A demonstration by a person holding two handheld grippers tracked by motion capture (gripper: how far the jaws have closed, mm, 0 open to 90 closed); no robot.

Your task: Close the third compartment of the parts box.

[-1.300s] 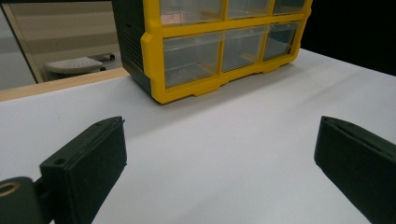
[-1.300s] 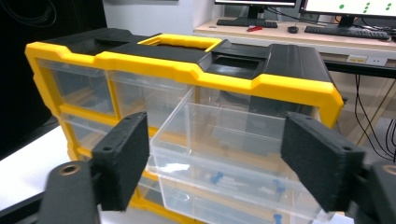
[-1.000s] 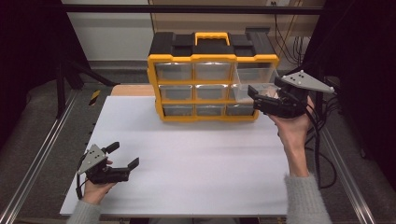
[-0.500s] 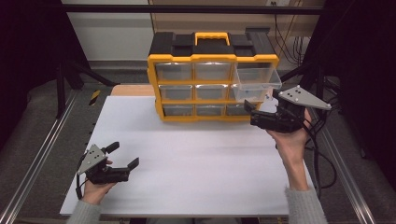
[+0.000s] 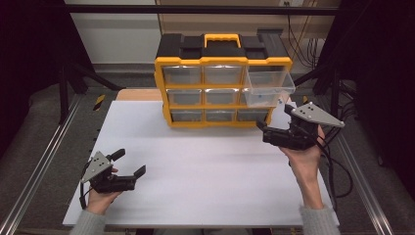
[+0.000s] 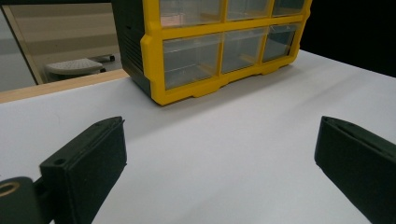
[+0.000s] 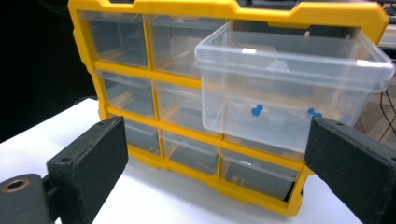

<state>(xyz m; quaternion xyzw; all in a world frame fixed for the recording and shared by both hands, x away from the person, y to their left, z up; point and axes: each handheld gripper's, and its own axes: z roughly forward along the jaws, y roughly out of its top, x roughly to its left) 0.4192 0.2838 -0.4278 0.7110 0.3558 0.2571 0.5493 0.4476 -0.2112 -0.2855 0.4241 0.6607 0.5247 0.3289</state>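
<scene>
The clear drawer stood pulled out of the top right slot of the yellow organizer, jutting from the cabinet front toward the person's side of the table. Its long axis ran across the cabinet face, parallel with the drawer rows, and its open top faced up. In the right gripper view the drawer hung forward of the frame, with small blue pins lying on its floor near the front wall. No brand, label or writing could be read on the drawer or on the organizer's frame.

The right gripper hovered just below and in front of the drawer, apart from it, pointing toward the cabinet's lower right corner. Its jaws had just been opening and stood wide, with nothing between them.

The organizer sat at the far edge of the white table, its black top and yellow handle upward. The left gripper rested low at the near left of the table, well apart from the cabinet, jaws spread and empty; over them its own view showed the cabinet's lower drawers.
</scene>
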